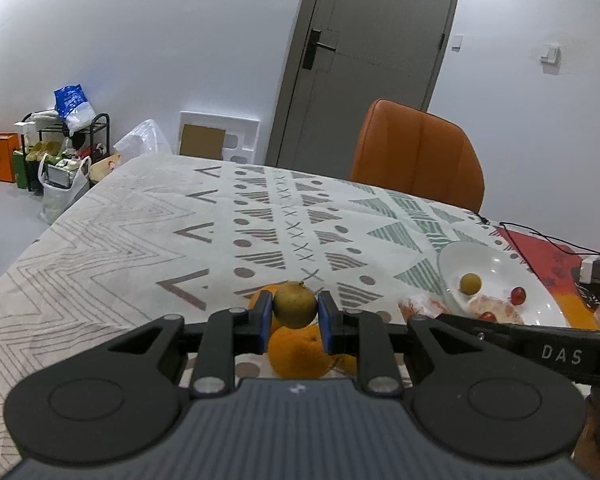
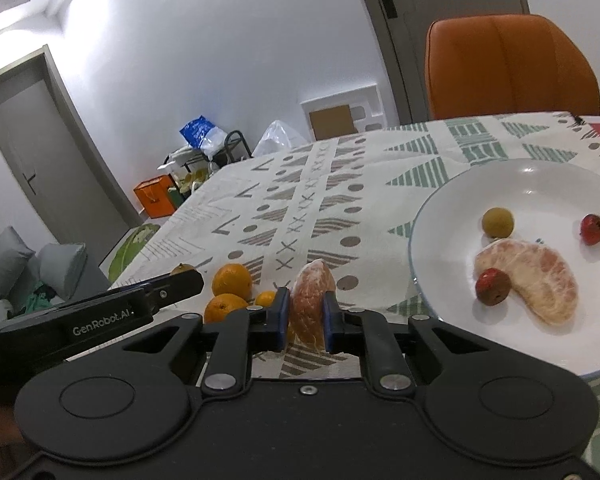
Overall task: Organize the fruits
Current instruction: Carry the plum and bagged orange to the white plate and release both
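My left gripper (image 1: 295, 318) is shut on a small round brown-green fruit (image 1: 295, 304), held just above two oranges (image 1: 296, 354) on the patterned tablecloth. My right gripper (image 2: 305, 316) is shut on a peeled pomelo segment (image 2: 311, 300), upright between the blue pads. To its right a white plate (image 2: 440, 240) holds another pomelo segment (image 2: 540, 280), a brown-green fruit (image 2: 497, 222) and two small red fruits (image 2: 493, 286). Oranges (image 2: 232, 280) lie left of the right gripper, next to the left gripper's black finger (image 2: 172, 286). In the left wrist view the plate (image 1: 496, 264) sits at the right.
An orange chair (image 1: 416, 156) stands at the table's far side. A black cable (image 1: 540, 240) and a red mat (image 1: 540, 256) lie at the far right. Bags and a rack (image 1: 60, 148) crowd the floor beyond the left edge. Bare tablecloth (image 1: 180, 220) stretches ahead.
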`<control>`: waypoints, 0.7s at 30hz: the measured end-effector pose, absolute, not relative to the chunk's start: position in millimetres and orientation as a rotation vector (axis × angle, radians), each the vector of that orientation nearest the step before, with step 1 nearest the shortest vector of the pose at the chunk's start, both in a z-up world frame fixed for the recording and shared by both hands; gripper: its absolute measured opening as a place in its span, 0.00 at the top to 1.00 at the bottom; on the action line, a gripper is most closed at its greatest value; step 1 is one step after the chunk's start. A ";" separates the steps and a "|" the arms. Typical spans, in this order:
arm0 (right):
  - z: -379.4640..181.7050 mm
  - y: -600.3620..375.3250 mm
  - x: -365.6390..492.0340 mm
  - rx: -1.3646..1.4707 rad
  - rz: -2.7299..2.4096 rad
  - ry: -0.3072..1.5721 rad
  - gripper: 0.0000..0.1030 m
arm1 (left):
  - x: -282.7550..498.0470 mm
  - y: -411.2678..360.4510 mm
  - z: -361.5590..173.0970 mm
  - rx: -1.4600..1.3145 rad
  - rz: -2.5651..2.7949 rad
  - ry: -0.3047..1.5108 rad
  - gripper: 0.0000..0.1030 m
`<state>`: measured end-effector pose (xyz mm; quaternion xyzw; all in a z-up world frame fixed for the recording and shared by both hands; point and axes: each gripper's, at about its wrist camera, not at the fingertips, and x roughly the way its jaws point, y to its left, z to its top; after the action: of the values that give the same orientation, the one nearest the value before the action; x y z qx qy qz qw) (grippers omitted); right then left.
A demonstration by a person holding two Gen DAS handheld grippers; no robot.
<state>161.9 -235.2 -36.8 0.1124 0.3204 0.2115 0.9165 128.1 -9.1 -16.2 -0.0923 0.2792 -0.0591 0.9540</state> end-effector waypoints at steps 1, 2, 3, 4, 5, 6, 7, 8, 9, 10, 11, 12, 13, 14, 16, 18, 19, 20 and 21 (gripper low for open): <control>-34.4 -237.3 159.9 0.232 0.431 0.650 0.86 | 128.2 -11.4 -14.8 -0.186 -0.124 0.566 0.78; -31.9 -239.8 158.1 0.235 0.427 0.640 0.85 | 128.3 -14.0 -13.6 -0.183 -0.129 0.565 0.78; -29.9 -242.6 157.0 0.238 0.422 0.632 0.86 | 128.9 -16.6 -12.6 -0.179 -0.133 0.563 0.78; -27.8 -246.6 155.6 0.247 0.418 0.625 0.86 | 129.3 -19.7 -11.6 -0.175 -0.138 0.562 0.78; -25.8 -250.8 154.3 0.261 0.417 0.618 0.86 | 129.6 -23.0 -10.6 -0.173 -0.142 0.560 0.78; -23.9 -254.5 153.0 0.269 0.416 0.611 0.86 | 129.5 -25.9 -9.6 -0.170 -0.146 0.559 0.78; -22.0 -258.6 151.6 0.273 0.412 0.602 0.86 | 129.9 -29.9 -8.3 -0.165 -0.151 0.558 0.78; -21.2 -262.3 150.5 0.275 0.408 0.596 0.86 | 129.9 -33.6 -7.8 -0.162 -0.154 0.557 0.78; -20.2 -266.3 149.8 0.279 0.406 0.591 0.86 | 130.0 -36.6 -6.9 -0.159 -0.158 0.557 0.78; -19.7 -270.5 149.2 0.286 0.407 0.588 0.86 | 129.8 -40.5 -5.9 -0.156 -0.163 0.555 0.78; -19.1 -274.3 148.4 0.297 0.410 0.588 0.86 | 129.7 -44.6 -4.9 -0.153 -0.168 0.554 0.78; -18.2 -278.0 147.8 0.305 0.412 0.588 0.86 | 129.7 -48.6 -4.1 -0.149 -0.174 0.553 0.78; -16.9 -281.3 146.1 0.305 0.410 0.583 0.86 | 129.7 -52.4 -3.3 -0.145 -0.179 0.553 0.78; -15.9 -284.4 145.0 0.305 0.407 0.578 0.86 | 129.7 -56.4 -2.5 -0.142 -0.185 0.553 0.78; -14.0 -291.3 141.6 0.313 0.402 0.571 0.86 | 130.2 -64.4 -0.8 -0.133 -0.197 0.552 0.78; -12.2 -297.4 139.9 0.319 0.394 0.563 0.86 | 130.8 -72.3 1.0 -0.125 -0.210 0.549 0.78; -11.1 -301.4 139.0 0.324 0.390 0.559 0.86 | 131.1 -75.8 2.2 -0.121 -0.215 0.548 0.78; -10.6 -304.8 138.5 0.329 0.386 0.555 0.86 | 131.4 -79.4 3.5 -0.117 -0.220 0.546 0.78; -10.0 -308.4 138.1 0.332 0.381 0.552 0.86 | 131.6 -82.7 4.8 -0.114 -0.225 0.545 0.78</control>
<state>138.1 -308.4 -10.0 0.1620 0.2694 0.1861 0.9309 131.6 -82.7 4.8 -0.0563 0.2684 -0.1106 0.9553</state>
